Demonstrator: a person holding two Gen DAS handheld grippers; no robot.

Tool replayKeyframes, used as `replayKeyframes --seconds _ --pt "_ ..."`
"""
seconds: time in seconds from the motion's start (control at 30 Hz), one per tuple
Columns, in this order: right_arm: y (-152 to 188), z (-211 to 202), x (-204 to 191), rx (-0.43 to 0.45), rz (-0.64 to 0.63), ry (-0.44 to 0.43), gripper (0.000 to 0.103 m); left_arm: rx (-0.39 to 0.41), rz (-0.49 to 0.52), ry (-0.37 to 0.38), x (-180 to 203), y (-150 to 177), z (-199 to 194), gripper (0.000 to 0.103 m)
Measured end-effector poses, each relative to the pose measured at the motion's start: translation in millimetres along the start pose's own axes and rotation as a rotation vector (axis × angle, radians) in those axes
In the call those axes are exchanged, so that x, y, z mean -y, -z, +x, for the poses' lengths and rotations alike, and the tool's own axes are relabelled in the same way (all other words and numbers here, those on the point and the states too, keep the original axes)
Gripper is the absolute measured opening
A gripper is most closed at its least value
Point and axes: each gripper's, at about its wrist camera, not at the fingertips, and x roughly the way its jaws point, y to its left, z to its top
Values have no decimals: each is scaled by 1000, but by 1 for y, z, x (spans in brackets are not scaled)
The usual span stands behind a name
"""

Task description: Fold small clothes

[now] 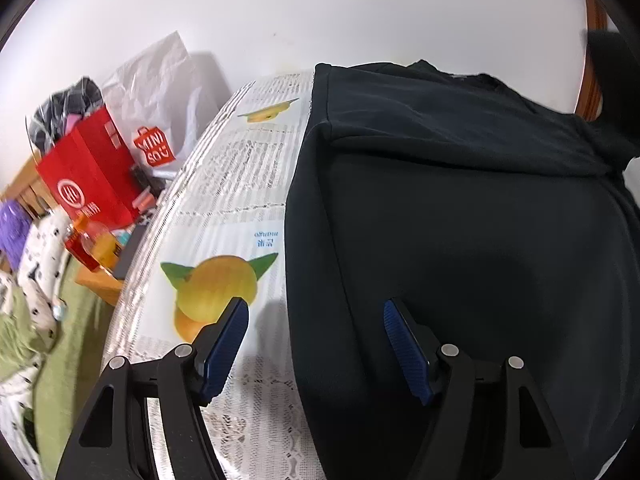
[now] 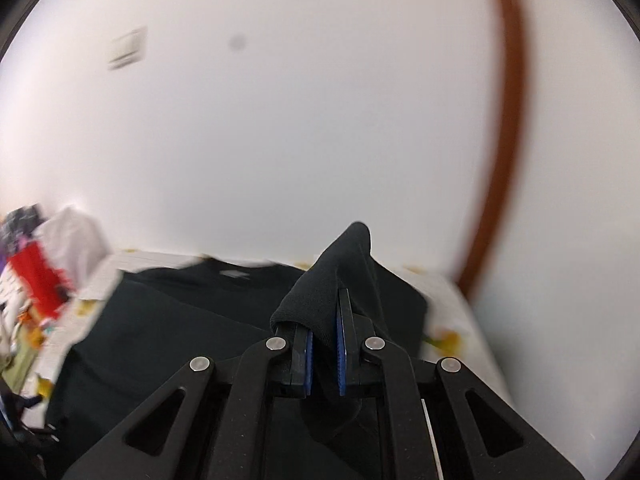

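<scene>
A black garment [image 1: 460, 220] is being spread across the table [image 1: 240, 184], which is covered by a cloth printed with yellow fruit and columns of text too small to be read; two blue characters and a short blue word beside one fruit are not legible either. The garment is lying along the table's right half, its near part reaching toward the front edge.

The left gripper [image 1: 316, 316] is being held released above the garment's left edge, one of its blue fingers [image 1: 226, 340] over the printed cloth and the other over the black fabric, nothing being pressed between them.

The right gripper [image 2: 325, 316] is being kept clenched on a fold of the black garment [image 2: 332, 272], which is being lifted into a peak above the rest of the fabric.

Past the table's left edge, a white bag [image 1: 160, 92] marked "MINISO" in a red emblem is being seen beside a red paper bag [image 1: 86, 176] bearing a white round logo.
</scene>
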Motion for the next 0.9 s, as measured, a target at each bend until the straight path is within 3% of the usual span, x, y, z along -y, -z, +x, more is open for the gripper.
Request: replayKeyframes --seconds 0.13,0.2,0.33,0.4,0.47,0.5,0.53,0.6,0.63,0.7,0.9 --pt "-2 48 -95 -32 -94 -99 9 -9 -43 49 -9 2 1 68" --pt "13 89 -134 -64 -150 -99 9 -12 -54 58 -12 4 0 68" --pt "55 168 -167 -216 -177 -77 9 -22 -61 84 -14 9 -5 68" --pt "70 184 -165 -255 -107 -113 10 -23 -53 82 -14 11 -8 68" --pt "76 182 -158 -255 -61 -148 25 -25 -49 83 -14 11 -10 68" --pt "76 179 -155 -264 -59 -149 48 -25 -45 86 -13 10 -12 68" --pt "76 176 -152 -284 -64 -153 61 -23 -42 90 -12 9 -14 68" --pt "81 161 -142 -281 -74 -185 66 -11 -30 89 -8 7 -19 68" --pt "85 154 -138 -275 -79 -206 75 -5 -23 84 -5 5 -23 68" --pt "96 136 -122 -269 -85 -219 80 8 -10 82 1 0 -30 68" --pt "119 85 -32 -228 -12 -141 81 30 45 116 36 -28 -44 68"
